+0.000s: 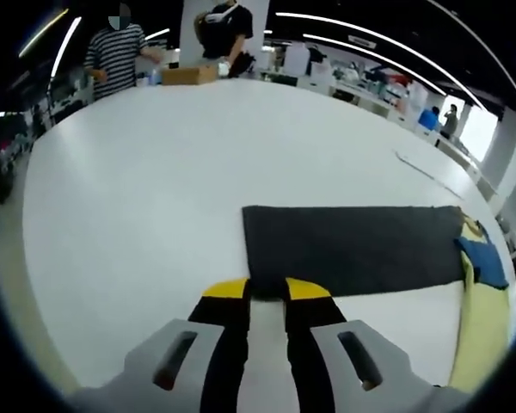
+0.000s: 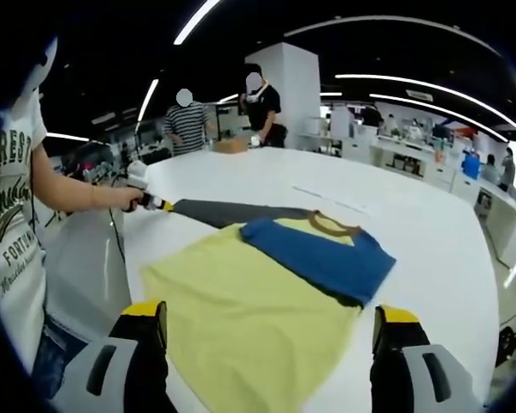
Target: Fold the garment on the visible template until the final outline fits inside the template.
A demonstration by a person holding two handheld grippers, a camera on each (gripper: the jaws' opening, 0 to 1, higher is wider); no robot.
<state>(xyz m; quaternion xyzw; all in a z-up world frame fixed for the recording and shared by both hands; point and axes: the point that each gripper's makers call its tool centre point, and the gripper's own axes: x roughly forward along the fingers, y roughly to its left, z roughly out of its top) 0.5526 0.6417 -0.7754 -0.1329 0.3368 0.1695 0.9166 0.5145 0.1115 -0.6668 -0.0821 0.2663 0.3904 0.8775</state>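
Observation:
A dark grey template (image 1: 353, 249) lies flat on the white table (image 1: 172, 189). My left gripper (image 1: 267, 289) sits at its near left corner, jaws a narrow gap apart with the template's edge between the yellow tips. A yellow T-shirt (image 2: 241, 318) with a brown collar lies over the template (image 2: 215, 211), and a blue part (image 2: 327, 254) is folded across it. The shirt's yellow (image 1: 480, 327) and blue (image 1: 486, 262) also show at the template's right end. My right gripper (image 2: 271, 314) hangs open above the shirt's near hem, holding nothing. The left gripper (image 2: 155, 204) shows at the template's far corner.
A person in a white printed shirt (image 2: 13, 224) stands at the table's left edge. Two more people stand at the far end by a cardboard box (image 1: 189, 75). A thin strip (image 2: 327, 198) lies on the table (image 2: 430, 232) beyond the shirt.

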